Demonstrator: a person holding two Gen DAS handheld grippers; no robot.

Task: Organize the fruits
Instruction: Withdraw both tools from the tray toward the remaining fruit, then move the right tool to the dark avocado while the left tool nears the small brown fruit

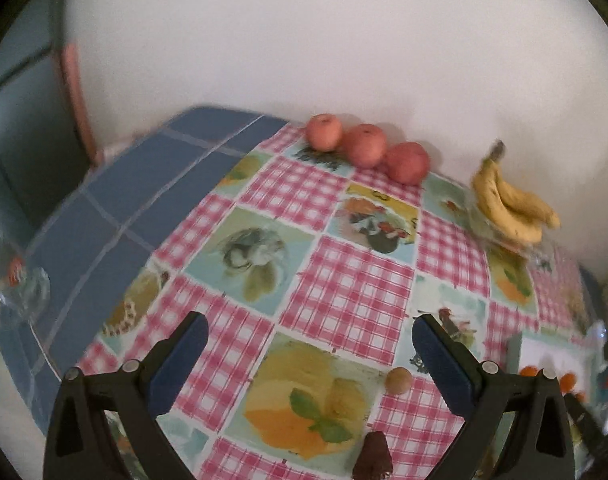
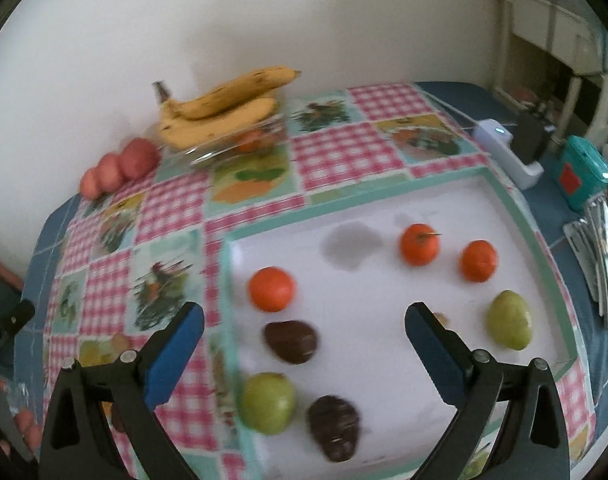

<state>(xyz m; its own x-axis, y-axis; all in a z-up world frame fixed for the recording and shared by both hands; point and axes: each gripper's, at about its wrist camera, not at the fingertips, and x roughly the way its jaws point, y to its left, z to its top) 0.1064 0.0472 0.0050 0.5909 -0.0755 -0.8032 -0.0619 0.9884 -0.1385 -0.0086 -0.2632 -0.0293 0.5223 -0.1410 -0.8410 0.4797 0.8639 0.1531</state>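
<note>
Showing only rightward: tray (image 2: 508, 196) holding oranges (image 2: 271, 289).

- Seen from the right wrist, a tray (image 2: 516, 216) lies on the table (image 2: 176, 208), holding three oranges (image 2: 271, 289), two pears (image 2: 509, 319) and two avocados (image 2: 290, 341).
- At 11 o'clock of the tray, bananas (image 2: 224, 108) rest in a bowl (image 2: 208, 154).
- Left of the bowl, three apples (image 2: 138, 159) line the wall (image 2: 104, 40).
</note>
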